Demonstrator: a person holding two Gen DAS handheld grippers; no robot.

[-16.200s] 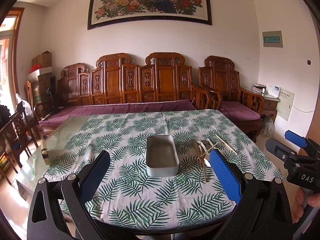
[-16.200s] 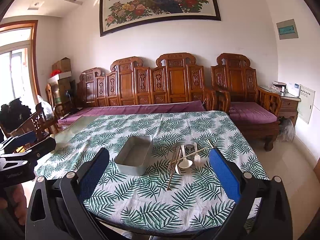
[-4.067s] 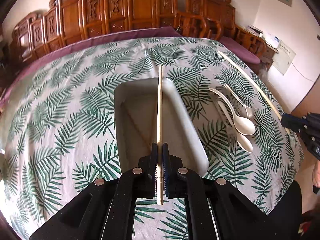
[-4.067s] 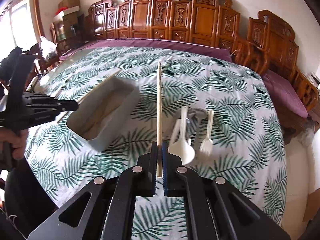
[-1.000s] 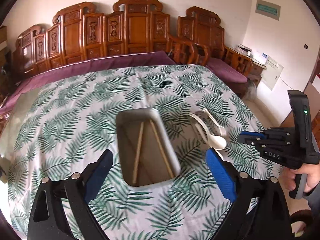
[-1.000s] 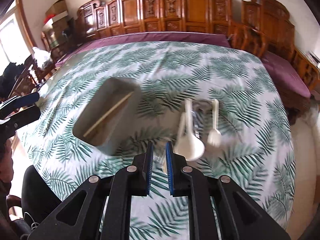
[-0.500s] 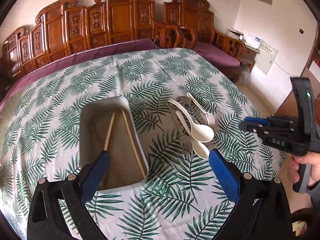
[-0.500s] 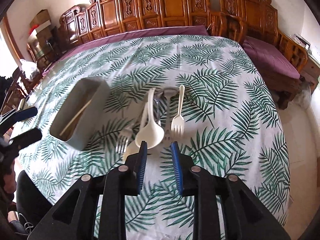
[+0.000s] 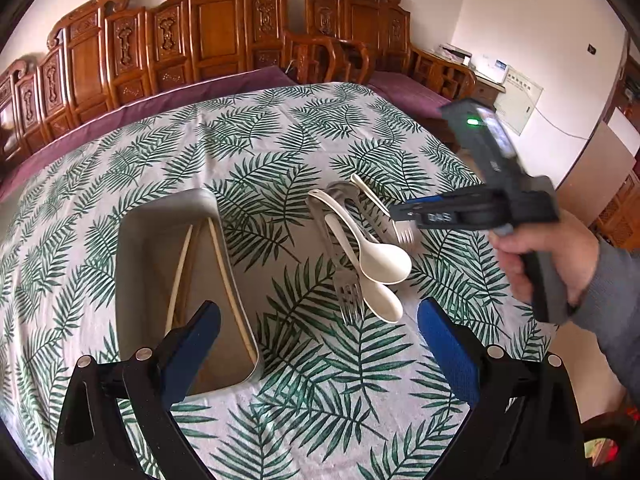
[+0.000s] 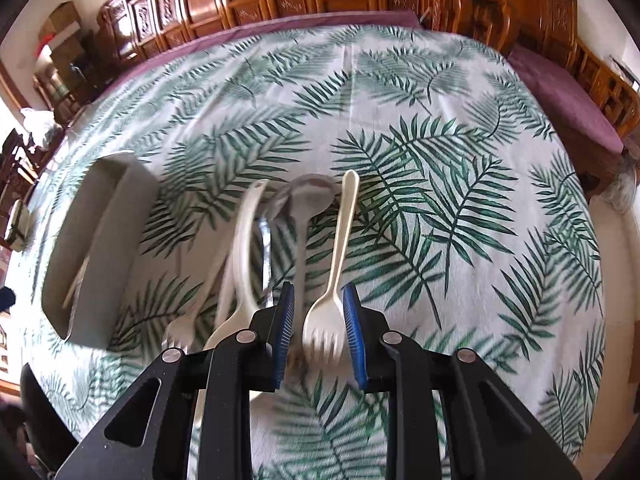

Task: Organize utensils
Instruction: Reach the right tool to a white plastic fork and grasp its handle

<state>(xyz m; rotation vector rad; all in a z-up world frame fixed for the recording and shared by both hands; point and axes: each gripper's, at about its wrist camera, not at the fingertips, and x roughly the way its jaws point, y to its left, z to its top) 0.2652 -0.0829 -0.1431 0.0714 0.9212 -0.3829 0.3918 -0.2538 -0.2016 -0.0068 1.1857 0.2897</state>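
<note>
A grey rectangular tray [image 9: 132, 240] on the palm-leaf tablecloth holds two wooden chopsticks [image 9: 224, 280]; it also shows in the right wrist view [image 10: 92, 240]. Right of it lies a pile of utensils: two cream spoons [image 9: 380, 264], metal forks [image 9: 348, 292], a metal spoon [image 10: 308, 200] and a cream plastic fork [image 10: 332, 292]. My left gripper [image 9: 316, 332] is open and empty, above the table's near edge. My right gripper [image 10: 318, 320] is partly open, its blue pads on either side of the cream fork's head, low over the table; it also shows in the left wrist view [image 9: 404, 216].
The table [image 9: 280, 140] is covered with the leaf cloth and drops off at the near and right edges. A carved wooden bench with purple cushions [image 9: 224, 52] runs behind it. Wooden chairs [image 10: 580, 80] stand at the right.
My right gripper has dropped down and forward to the utensil pile and now straddles the cream fork. My left gripper has shifted slightly right and closer to the table.
</note>
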